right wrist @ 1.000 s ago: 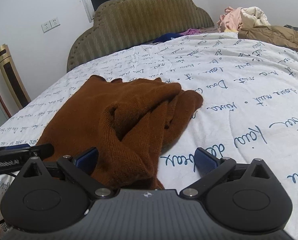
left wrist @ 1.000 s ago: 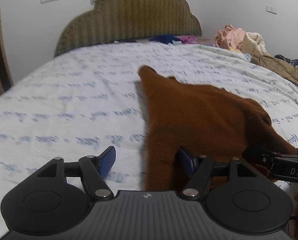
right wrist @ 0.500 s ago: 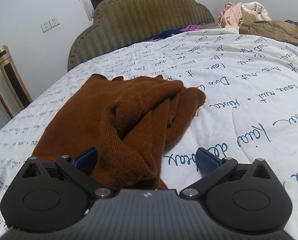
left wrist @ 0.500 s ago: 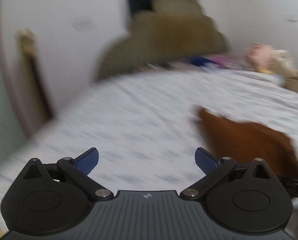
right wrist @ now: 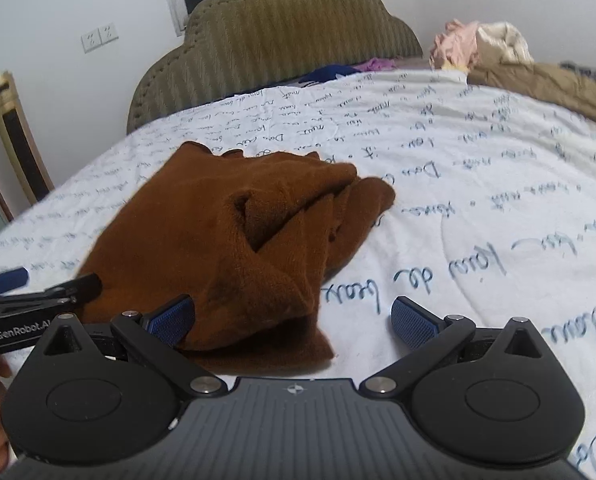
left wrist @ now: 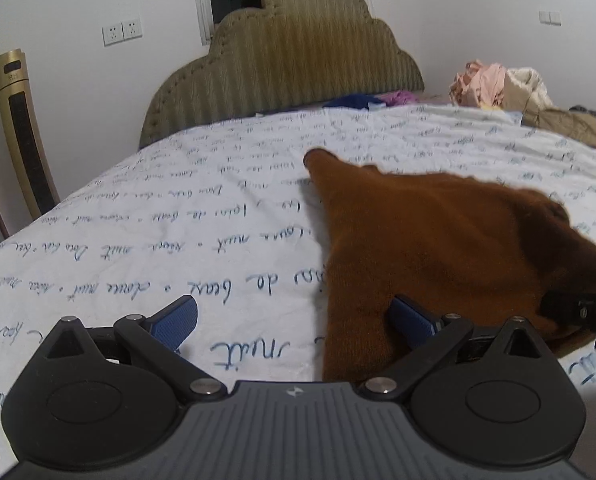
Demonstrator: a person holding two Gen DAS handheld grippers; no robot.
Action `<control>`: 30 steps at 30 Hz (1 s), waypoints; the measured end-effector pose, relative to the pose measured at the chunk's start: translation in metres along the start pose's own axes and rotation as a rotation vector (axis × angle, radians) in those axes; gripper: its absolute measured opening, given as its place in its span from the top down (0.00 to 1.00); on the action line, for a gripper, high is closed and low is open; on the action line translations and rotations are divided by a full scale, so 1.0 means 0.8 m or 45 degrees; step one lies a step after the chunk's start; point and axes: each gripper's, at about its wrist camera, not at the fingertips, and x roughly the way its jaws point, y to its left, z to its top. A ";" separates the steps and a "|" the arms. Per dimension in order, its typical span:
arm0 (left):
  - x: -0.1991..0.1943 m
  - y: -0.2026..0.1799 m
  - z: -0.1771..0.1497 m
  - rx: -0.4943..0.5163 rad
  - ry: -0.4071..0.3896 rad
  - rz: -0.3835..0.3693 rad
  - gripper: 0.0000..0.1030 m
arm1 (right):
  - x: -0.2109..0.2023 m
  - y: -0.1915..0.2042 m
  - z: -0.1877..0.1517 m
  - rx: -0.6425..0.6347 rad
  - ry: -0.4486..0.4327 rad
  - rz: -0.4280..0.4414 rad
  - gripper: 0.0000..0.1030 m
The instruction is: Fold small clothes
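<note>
Left gripper (left wrist: pixel 294 322) showing black linkage arms, silver pivot screws, blue ribbed fingers (left wrist: pixel 176 320). Right gripper (right wrist: pixel 292 320) looking identical.

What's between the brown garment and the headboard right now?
Only bare printed bedsheet lies between the brown garment and the headboard, clearest in the right wrist view.

Both views low over the bed sheet (left wrist: pixel 178 216), close to its surface, facing the headboard (left wrist: pixel 286 56) and the wall behind. Left wrist view set to the left of the brown garment (left wrist: pixel 437 248), seeing it on the right half of the frame. Right wrist view set to the right, seeing the same garment (right wrist: pixel 234 240) left of centre. Shared by both: garment, sheet, headboard (right wrist: pixel 274 28), clothes pile (left wrist: pixel 497 84) at far right.
</note>
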 end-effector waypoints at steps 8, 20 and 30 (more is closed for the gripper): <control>0.001 -0.007 -0.010 0.020 -0.008 0.000 0.00 | 0.005 -0.009 -0.008 0.056 -0.024 0.027 0.00; 0.002 0.002 -0.012 -0.040 0.018 -0.032 0.00 | -0.006 0.015 -0.020 -0.078 -0.099 -0.090 0.00; 0.002 0.003 -0.012 -0.053 0.015 -0.037 0.00 | -0.016 0.037 -0.027 -0.228 -0.184 -0.160 0.00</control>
